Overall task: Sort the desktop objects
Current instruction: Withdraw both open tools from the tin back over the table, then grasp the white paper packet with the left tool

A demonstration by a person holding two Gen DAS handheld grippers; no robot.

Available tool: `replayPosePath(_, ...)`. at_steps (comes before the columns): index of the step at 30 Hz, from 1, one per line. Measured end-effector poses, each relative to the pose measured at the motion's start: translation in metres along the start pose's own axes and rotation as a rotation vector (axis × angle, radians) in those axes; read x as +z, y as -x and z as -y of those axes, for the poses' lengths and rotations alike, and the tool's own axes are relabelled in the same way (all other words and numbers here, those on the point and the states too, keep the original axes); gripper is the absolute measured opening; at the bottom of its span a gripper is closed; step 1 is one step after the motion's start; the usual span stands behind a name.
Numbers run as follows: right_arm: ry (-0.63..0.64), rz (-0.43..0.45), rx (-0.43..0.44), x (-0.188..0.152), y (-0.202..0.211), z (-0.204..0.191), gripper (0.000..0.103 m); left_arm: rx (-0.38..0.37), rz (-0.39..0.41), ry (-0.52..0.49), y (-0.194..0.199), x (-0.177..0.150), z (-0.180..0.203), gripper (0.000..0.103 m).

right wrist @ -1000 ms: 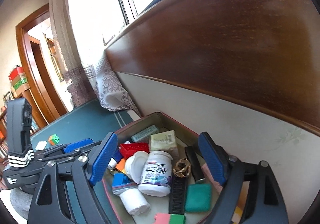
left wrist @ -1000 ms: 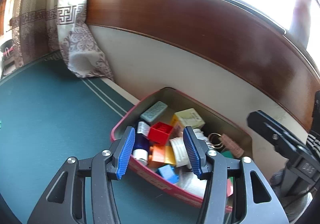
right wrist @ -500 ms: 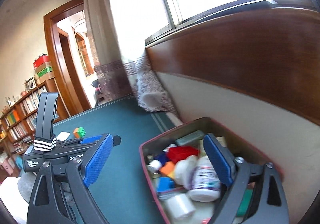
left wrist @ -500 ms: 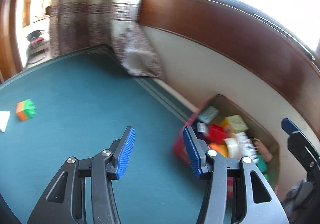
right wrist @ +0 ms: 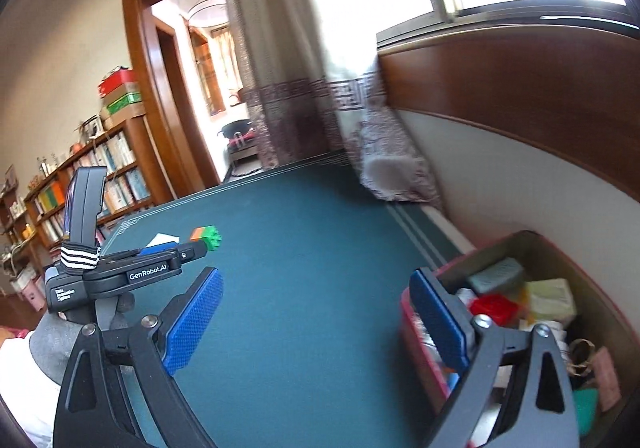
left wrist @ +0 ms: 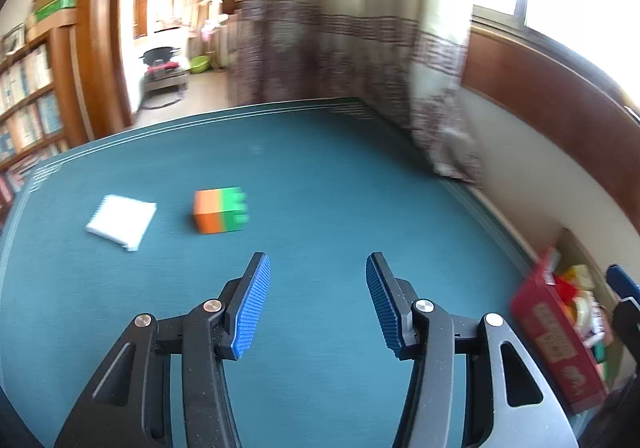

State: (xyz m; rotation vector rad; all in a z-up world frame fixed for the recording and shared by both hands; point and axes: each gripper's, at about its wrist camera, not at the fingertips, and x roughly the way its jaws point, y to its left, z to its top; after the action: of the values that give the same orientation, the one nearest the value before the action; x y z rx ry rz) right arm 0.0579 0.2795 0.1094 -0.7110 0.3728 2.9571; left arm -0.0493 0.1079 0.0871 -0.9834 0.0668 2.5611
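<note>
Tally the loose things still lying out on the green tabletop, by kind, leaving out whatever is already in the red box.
Orange-and-green building block: 1
White notepad-like item: 1
Total: 2 loose things on the tabletop; the red box holds the rest.

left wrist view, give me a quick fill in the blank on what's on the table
The block is orange and ____.
The white pad lies to the block's ____.
The left gripper holds ____.
The red box sits at the view's ____ edge.

Missing words: green; left; nothing; right
</note>
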Motion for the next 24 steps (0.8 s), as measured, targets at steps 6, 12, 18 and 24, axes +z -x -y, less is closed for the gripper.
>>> replayPosePath(6,0.013,-0.039,0.037,0.001,-0.03,-0.021,0.096,0.101,-0.012,0.047,-0.006,0.0,-0.06,0.054)
replayPosePath(12,0.038,-0.071,0.06,-0.001,-0.05,-0.038,0.096,0.201,0.014,0.099,-0.012,0.005,-0.114,0.054)
replayPosePath(18,0.026,-0.115,0.082,-0.002,-0.074,-0.045,0.096,0.231,0.013,0.147,-0.026,0.012,-0.154,0.057)
replayPosePath(24,0.021,-0.157,0.099,-0.007,-0.095,-0.052,0.096,0.26,-0.02,0.237,-0.052,0.019,-0.185,0.067)
